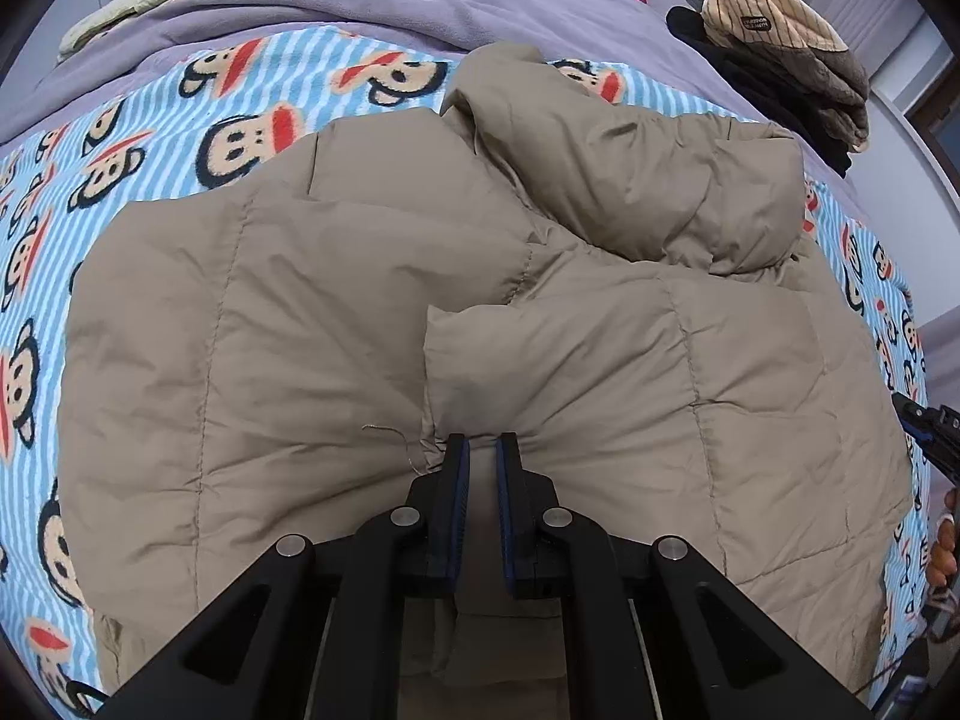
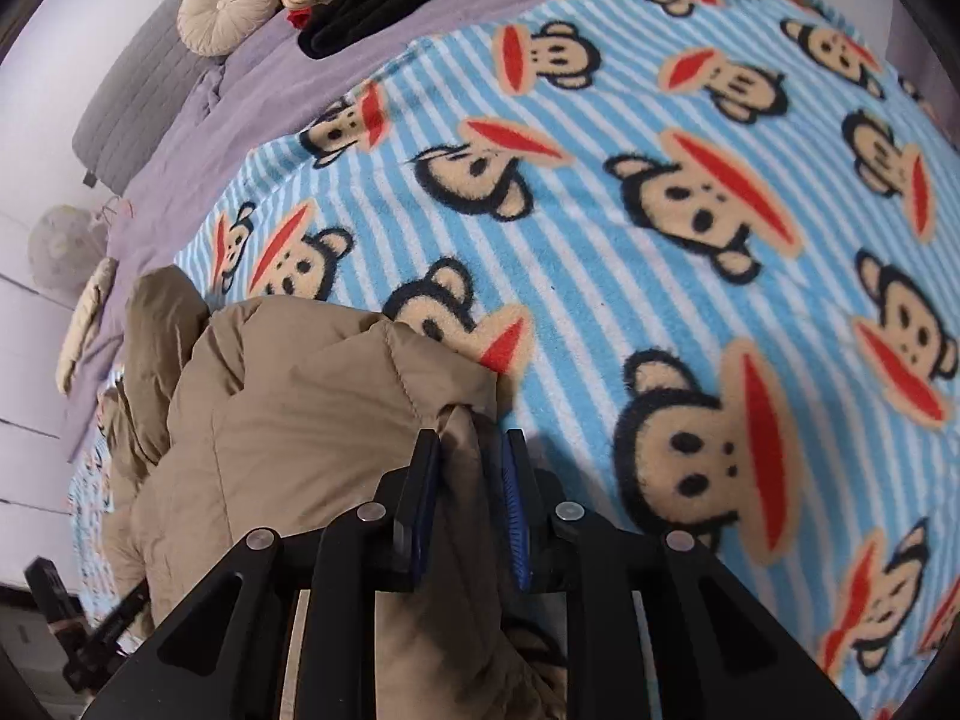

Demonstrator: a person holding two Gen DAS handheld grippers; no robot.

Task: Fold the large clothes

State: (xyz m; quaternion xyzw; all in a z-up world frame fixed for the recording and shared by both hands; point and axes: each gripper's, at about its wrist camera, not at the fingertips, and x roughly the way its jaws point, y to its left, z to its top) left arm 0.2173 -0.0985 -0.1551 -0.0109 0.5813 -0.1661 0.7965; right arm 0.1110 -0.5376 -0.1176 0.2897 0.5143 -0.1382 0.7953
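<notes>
Bare monkey blanket (image 2: 690, 192) right of jacket (image 1: 372, 312) — open passage, clothes pile (image 1: 792, 72) crowding far corner

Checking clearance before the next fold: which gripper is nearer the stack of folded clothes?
Right. The right gripper grips the puffer jacket edge on the stack's side; the left gripper pinches its middle.

Both my wrist cameras look steeply down, close over the bed; both views share the tan puffer jacket (image 1: 372, 312) and monkey-print blanket (image 2: 600, 276).
</notes>
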